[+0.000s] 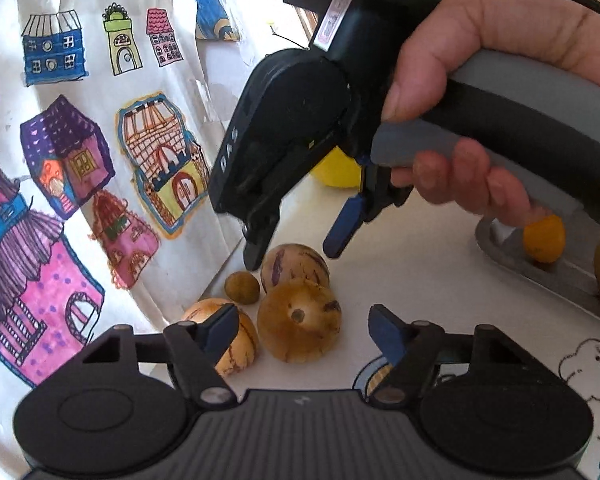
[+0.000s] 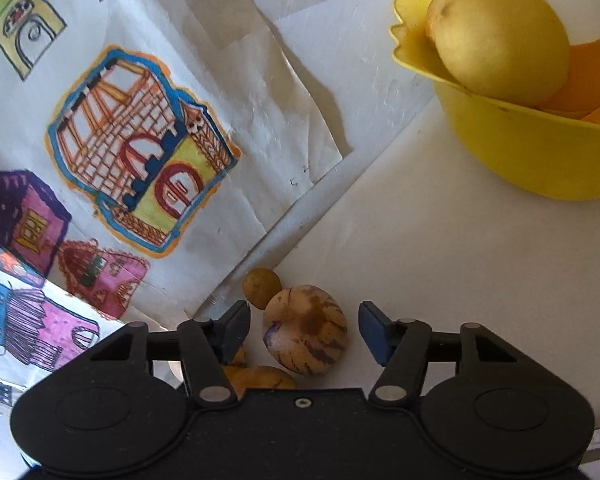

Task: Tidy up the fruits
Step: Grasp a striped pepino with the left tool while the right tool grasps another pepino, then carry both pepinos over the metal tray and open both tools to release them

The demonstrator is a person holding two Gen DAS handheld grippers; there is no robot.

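Four fruits clustered on the bench (image 2: 440,240): your right gripper (image 2: 304,326) had its fingers spread around the striped pepino melon (image 2: 305,330), not touching. Your left gripper (image 1: 303,330) straddled the tan pepino (image 1: 299,322). Closing off-centre could have sent either rolling into the longan (image 2: 261,286).

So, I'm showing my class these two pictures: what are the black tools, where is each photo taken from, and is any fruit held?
They are hand-held grippers, each with two fingers and its own camera looking along them. The left camera shows its own left gripper at the bottom, around a brown fruit, and a hand holding the right gripper. The right camera shows that gripper around a striped fruit, beside a small round fruit. Neither fruit is gripped yet. A yellow bowl holds a large yellow fruit.
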